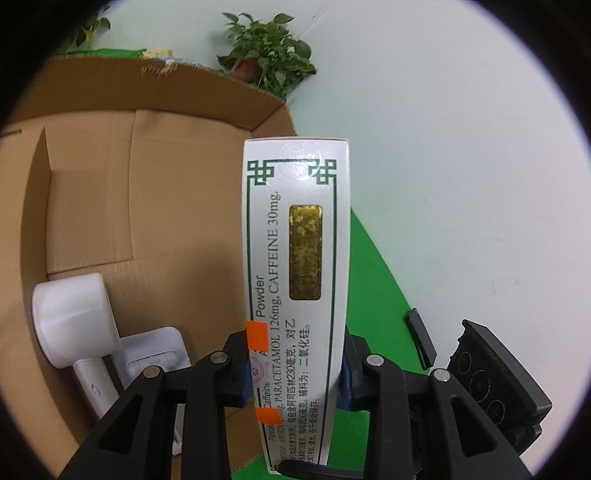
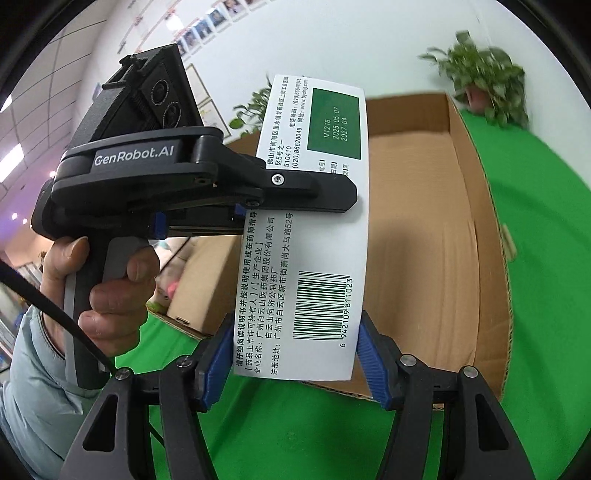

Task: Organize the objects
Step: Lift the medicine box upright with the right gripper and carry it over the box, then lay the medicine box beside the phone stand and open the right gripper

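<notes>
Gripping a light, crushable medicine carton [image 1: 295,295], the left tongs [image 1: 295,369] are pinching its narrow sides; the right tongs [image 2: 295,362] are bracketing its barcode end, contact unclear, above the cardboard box [image 2: 424,240].

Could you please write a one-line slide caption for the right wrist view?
Both grippers, left gripper and right gripper, grip one white medicine box beside the cardboard box.

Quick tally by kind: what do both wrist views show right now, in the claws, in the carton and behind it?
Medicine box: 1, clamped by left claw, between right claw's fingers
White appliances in cardboard carton: 2
Potted plants: 2
Total: 6
</notes>
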Demonstrator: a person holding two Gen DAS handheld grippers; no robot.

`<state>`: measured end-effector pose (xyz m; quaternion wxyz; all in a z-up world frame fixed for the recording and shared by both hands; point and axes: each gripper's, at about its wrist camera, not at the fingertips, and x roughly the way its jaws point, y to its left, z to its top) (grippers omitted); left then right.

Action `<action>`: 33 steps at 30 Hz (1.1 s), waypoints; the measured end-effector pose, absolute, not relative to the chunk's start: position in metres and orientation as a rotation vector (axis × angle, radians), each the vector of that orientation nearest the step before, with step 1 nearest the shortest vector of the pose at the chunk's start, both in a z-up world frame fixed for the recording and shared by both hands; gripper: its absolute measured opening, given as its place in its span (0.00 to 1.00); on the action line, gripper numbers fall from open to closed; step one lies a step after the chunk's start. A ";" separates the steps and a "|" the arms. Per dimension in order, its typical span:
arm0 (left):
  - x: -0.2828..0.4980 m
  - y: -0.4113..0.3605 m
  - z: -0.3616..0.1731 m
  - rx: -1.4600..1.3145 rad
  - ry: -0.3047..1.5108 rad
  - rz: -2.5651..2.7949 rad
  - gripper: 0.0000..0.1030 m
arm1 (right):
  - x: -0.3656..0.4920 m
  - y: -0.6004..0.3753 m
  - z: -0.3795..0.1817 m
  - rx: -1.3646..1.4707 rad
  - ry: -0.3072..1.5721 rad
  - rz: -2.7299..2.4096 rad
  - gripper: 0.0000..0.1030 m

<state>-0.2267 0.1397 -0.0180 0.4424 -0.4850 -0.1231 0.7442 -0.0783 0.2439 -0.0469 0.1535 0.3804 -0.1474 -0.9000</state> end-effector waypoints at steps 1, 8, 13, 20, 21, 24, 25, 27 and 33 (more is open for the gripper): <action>-0.229 0.142 -0.022 -1.209 -0.305 1.843 0.32 | -0.081 0.245 -0.050 1.104 -0.427 -2.579 0.57; -0.245 0.153 -0.056 -1.276 -0.314 1.810 0.34 | -0.095 0.251 -0.073 1.223 -0.433 -2.576 0.57; -0.250 0.156 -0.073 -1.314 -0.305 1.832 0.42 | -0.104 0.247 -0.083 1.318 -0.397 -2.595 0.57; -0.241 0.151 -0.068 -1.338 -0.188 1.922 0.46 | -0.114 0.232 -0.087 1.439 -0.300 -2.627 0.57; -0.239 0.147 -0.065 -1.328 -0.173 1.947 0.46 | -0.115 0.231 -0.087 1.448 -0.301 -2.633 0.57; -0.228 0.128 -0.051 -1.270 -0.154 2.013 0.46 | -0.118 0.228 -0.087 1.487 -0.288 -2.639 0.58; -0.224 0.121 -0.046 -1.247 -0.149 2.039 0.46 | -0.118 0.226 -0.087 1.501 -0.271 -2.643 0.58; -0.213 0.103 -0.032 -1.187 -0.139 2.106 0.46 | -0.120 0.222 -0.087 1.523 -0.254 -2.651 0.59; -0.189 0.042 0.011 -1.001 -0.061 2.385 0.47 | -0.122 0.216 -0.082 1.542 -0.266 -2.669 0.69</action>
